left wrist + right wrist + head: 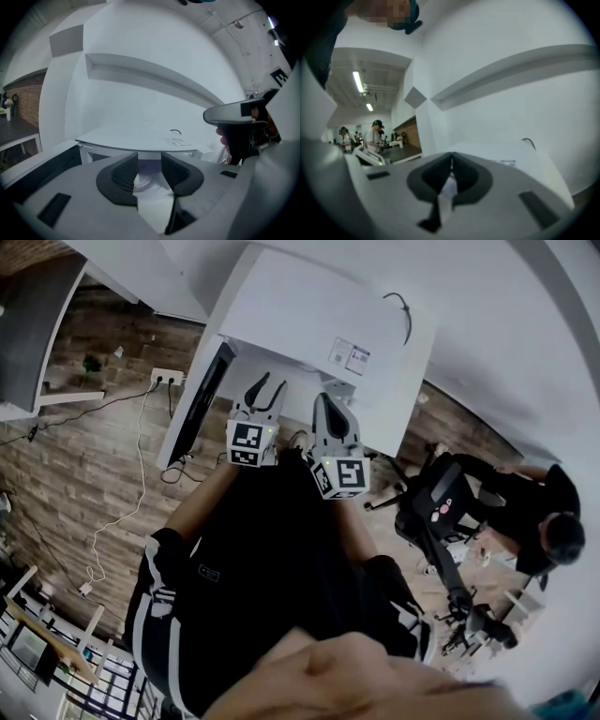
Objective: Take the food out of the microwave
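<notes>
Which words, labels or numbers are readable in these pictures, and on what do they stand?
No text is readable.
Two stickers on top of the microwave: print too small to read.
The marker cubes: square patterns only, no words.

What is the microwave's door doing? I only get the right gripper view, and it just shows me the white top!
Observer: The head view shows the white box-shaped microwave with its dark flat door swung open on the left.
Operator: Is the other claw ready?
Observer: The left gripper view shows the left claw with its jaws apart and nothing gripped.
Operator: Is there food inside?
Observer: Beyond that claw's gap a pale round thing sits in the opening. I can't tell whether it is a plate or food.
</notes>
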